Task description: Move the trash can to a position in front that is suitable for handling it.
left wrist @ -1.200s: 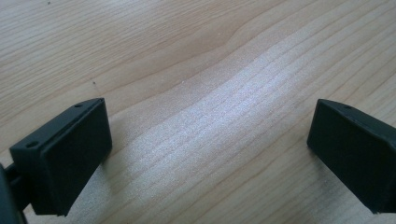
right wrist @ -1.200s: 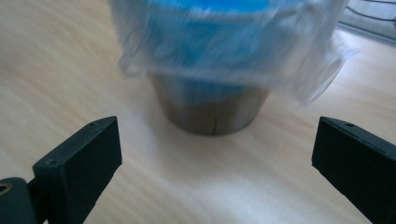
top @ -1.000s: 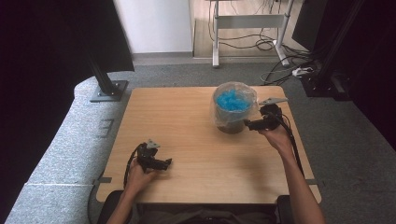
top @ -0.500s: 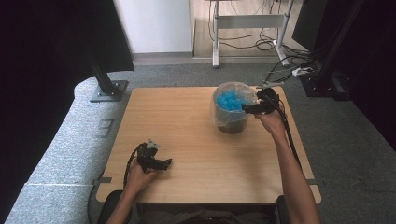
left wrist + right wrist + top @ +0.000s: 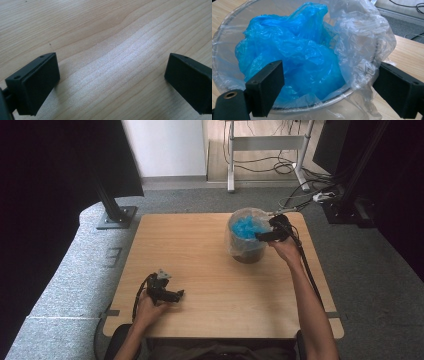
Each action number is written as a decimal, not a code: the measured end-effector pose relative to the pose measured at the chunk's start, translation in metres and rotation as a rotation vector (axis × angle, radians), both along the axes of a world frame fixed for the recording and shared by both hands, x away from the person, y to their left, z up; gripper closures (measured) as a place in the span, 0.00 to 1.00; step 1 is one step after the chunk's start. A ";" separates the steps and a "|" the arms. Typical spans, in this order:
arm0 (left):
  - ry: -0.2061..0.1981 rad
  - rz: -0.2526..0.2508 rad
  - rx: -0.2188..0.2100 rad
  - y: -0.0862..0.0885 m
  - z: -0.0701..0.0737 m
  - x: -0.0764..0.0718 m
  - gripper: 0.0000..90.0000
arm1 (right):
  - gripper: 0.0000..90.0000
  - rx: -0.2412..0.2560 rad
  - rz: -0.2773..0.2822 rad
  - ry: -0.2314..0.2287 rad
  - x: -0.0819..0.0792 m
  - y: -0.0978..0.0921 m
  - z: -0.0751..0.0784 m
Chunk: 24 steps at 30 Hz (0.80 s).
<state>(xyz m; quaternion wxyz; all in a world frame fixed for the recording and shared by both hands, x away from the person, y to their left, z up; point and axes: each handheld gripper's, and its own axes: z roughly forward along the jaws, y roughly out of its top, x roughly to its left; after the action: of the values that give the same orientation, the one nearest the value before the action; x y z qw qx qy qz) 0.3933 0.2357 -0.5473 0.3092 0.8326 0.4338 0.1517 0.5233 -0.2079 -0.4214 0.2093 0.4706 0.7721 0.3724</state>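
Blue plastic bag [image 5: 294, 57] crumpled in a clear-lined bucket [image 5: 246, 240] near the tabletop's [image 5: 210, 265] far right corner.
Right gripper [image 5: 267, 235] hovers at the bucket's rim, jaws wide, seemingly holding nothing; left gripper [image 5: 172, 295] rests near the front left edge, jaws wide over bare wood.

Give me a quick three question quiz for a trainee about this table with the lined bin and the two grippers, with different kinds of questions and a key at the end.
1. True or false: the left gripper is shut on a blue bag.
2. Multiple choice: the crumpled blue bag lies A) on the bare table, B) inside the bin with the clear liner, C) on the floor.
3. Fill in: the right gripper is at the bin's rim, and its jaws are ____.

Key: 1 false, since it is open over bare wood. 2 B. 3 open.
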 end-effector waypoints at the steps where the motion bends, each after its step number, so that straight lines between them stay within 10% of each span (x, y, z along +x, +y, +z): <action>1: 0.000 0.000 0.000 0.000 0.000 0.000 0.00 | 0.12 0.001 0.000 0.000 -0.001 0.000 0.000; 24: 0.001 0.004 -0.002 -0.001 0.000 0.000 0.00 | 0.11 0.057 0.150 -0.021 -0.056 0.025 -0.004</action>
<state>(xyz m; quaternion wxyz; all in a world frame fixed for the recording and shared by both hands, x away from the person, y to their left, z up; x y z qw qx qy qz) 0.3929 0.2351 -0.5474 0.3095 0.8315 0.4357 0.1515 0.4673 -0.1832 -0.4256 0.1755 0.4134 0.7920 0.4135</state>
